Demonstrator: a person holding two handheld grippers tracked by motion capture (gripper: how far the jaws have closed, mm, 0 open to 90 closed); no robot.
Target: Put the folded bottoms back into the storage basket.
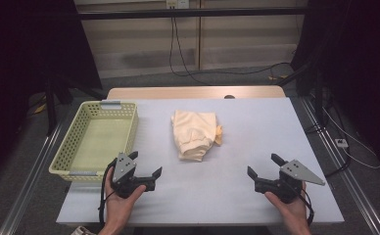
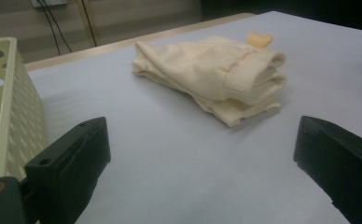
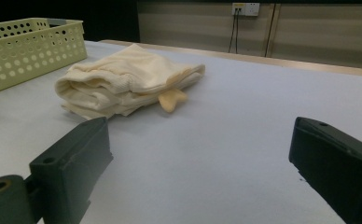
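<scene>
**Both grippers wide apart, folded cloth waiting mid-desk**

In the high view I hold my left gripper (image 1: 145, 164) at the lower left of the frame and my right gripper (image 1: 263, 165) at the lower right, both low over the near edge of the desk (image 1: 256, 127). The jaws of each stand wide apart with nothing between them; only bare desk surface shows in the gap in both gripper views.

The folded cream cloth (image 1: 195, 133) lies at the centre of the high view, flat on the desk, well apart from both grippers and roughly between them, farther up the frame. A small yellowish tab (image 1: 219, 131) sticks out at its right side. In the left gripper view the cloth (image 2: 212, 77) sits in the upper middle of the frame, its ribbed cuff turned toward the right. In the right gripper view it (image 3: 125, 81) sits at the upper left.

A pale green perforated basket (image 1: 129, 132) stands on the desk at the left of the high view, near my left gripper and just left of the cloth without touching it.
</scene>
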